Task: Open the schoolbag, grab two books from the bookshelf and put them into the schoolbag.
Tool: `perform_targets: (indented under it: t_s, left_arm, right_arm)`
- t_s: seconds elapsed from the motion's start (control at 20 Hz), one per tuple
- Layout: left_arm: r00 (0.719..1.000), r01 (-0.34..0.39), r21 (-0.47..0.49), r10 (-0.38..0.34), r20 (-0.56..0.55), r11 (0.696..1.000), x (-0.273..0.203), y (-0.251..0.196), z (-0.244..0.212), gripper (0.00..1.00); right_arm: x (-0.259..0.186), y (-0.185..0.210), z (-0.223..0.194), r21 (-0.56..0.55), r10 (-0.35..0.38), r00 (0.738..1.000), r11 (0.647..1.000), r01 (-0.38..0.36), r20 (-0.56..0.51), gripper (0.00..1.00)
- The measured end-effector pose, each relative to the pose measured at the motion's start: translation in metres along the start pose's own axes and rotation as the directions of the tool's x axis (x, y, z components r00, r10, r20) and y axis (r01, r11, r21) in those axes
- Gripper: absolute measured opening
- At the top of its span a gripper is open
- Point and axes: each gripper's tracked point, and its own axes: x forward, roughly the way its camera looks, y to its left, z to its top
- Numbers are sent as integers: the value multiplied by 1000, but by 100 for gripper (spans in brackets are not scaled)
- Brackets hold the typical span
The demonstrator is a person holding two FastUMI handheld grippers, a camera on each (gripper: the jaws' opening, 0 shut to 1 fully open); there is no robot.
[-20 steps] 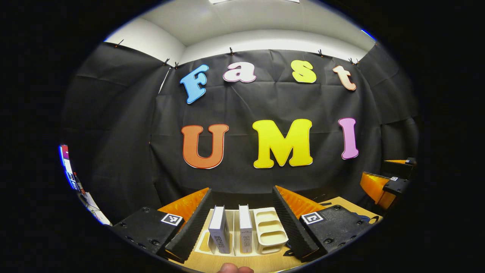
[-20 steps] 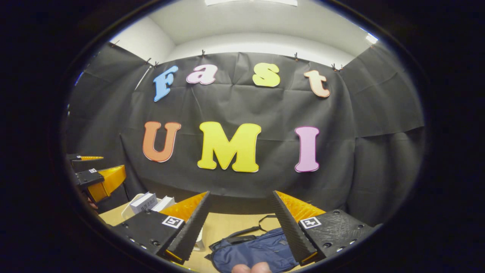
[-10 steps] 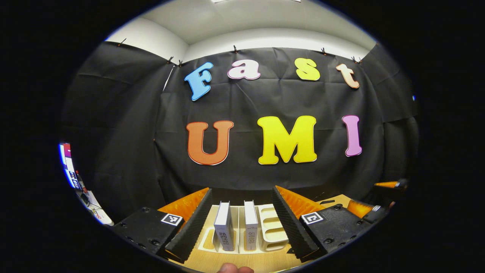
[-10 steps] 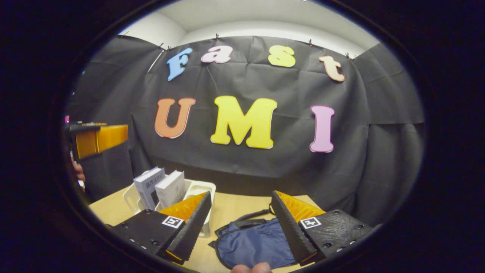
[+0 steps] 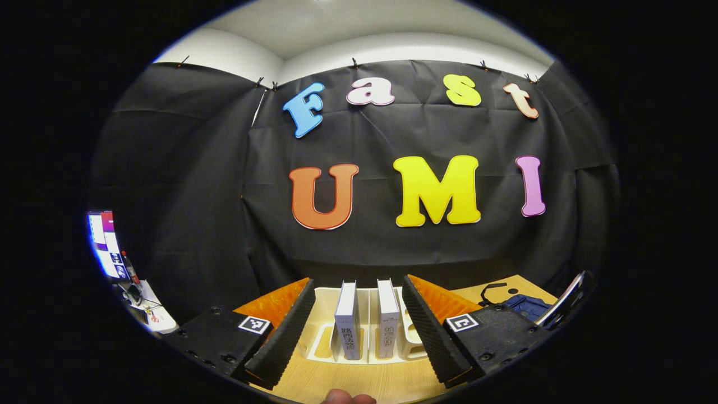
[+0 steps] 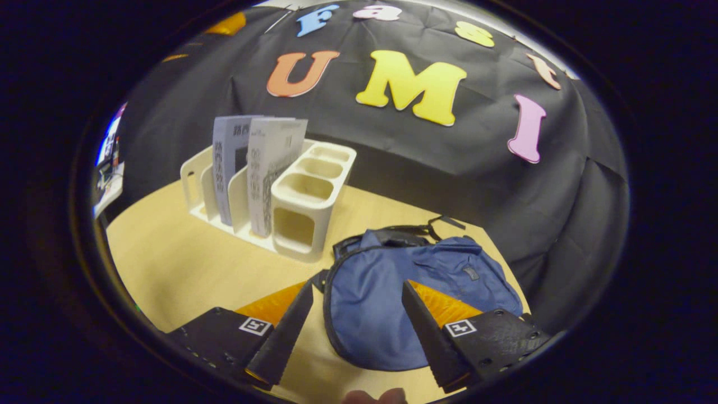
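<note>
In the left gripper view, the left gripper (image 5: 357,314) hangs over the wooden table (image 5: 359,381) with its fingers spread wide, framing the cream bookshelf (image 5: 322,342) straight ahead. Two books (image 5: 347,328) stand upright, side by side, in the bookshelf's slots, touched by neither finger. To the right of the bookshelf, a corner of the blue schoolbag (image 5: 526,306) lies on the table.

In the right gripper view, the right gripper (image 6: 357,320) tilts down above the schoolbag (image 6: 392,297), fingers spread and gripping nothing. The schoolbag lies flat just right of the bookshelf (image 6: 305,210), zipped shut as far as can be seen. Both books (image 6: 255,168) stand in the bookshelf's left slots; its right-hand compartments are open-topped.
</note>
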Motion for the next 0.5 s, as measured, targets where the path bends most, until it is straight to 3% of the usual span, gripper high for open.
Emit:
perform_targets:
  t_s: [0.25,0.5]
  left_arm:
    - [1000,-28,17,28,7,999,-6,12,3,98]
    - [999,-51,27,51,-9,998,-9,22,-1,98]
  right_arm:
    - [29,5,-40,-84,-49,995,996,41,-90,96]
    - [45,0,-54,-126,-113,988,987,99,-110,96]
